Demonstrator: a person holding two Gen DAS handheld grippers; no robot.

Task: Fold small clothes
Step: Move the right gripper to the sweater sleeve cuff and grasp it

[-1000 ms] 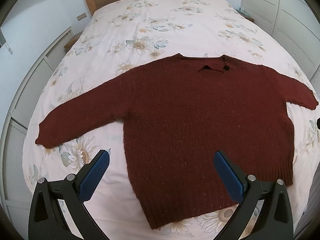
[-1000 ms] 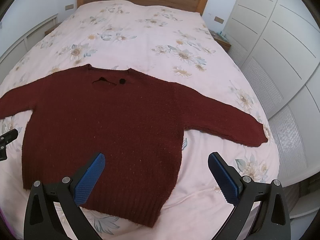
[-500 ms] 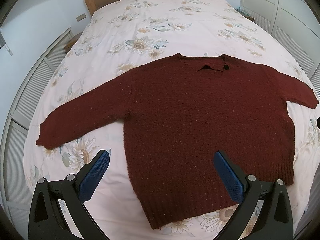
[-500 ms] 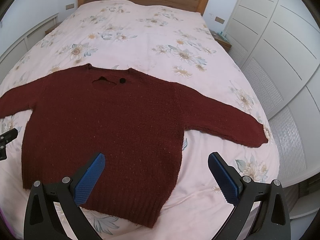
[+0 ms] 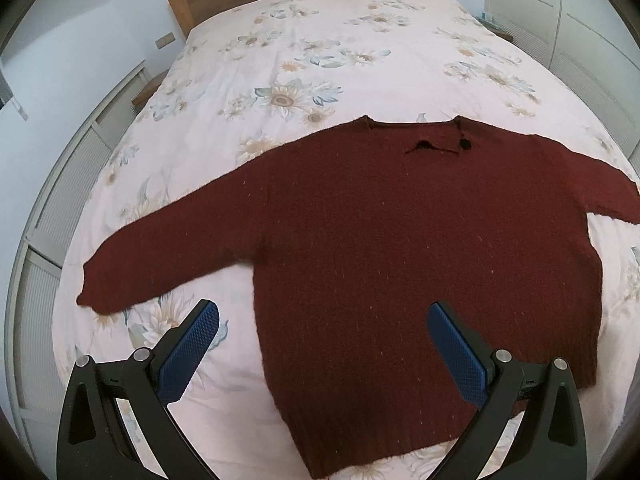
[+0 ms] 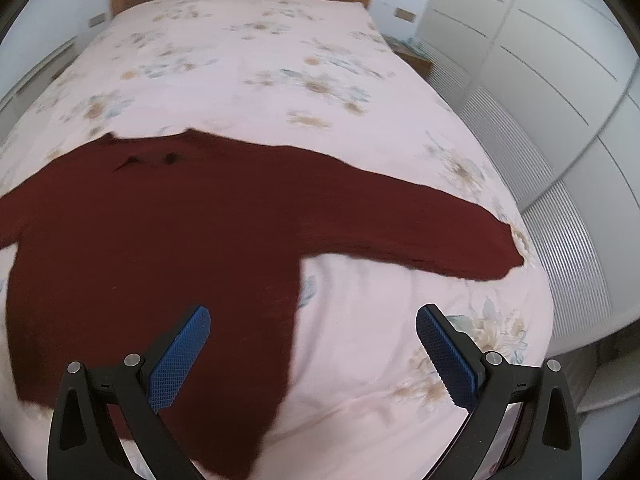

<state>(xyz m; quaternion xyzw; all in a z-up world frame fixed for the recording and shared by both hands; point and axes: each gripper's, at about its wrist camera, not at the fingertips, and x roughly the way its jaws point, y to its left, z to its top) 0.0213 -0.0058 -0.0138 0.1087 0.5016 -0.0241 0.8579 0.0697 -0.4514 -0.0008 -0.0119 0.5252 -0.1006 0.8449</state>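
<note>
The left black two-finger gripper with blue ribbed pads hovers above the dark red knitted sweater, jaws wide apart and holding nothing. The right black gripper with the same blue pads hangs over the sweater's side edge, also spread wide.

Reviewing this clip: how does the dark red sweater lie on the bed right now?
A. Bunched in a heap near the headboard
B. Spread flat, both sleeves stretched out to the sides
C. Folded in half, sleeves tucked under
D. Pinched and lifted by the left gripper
B: the sweater lies flat on the floral bedspread, sleeves out to both sides; the left gripper and the right gripper are open, holding nothing.
</note>
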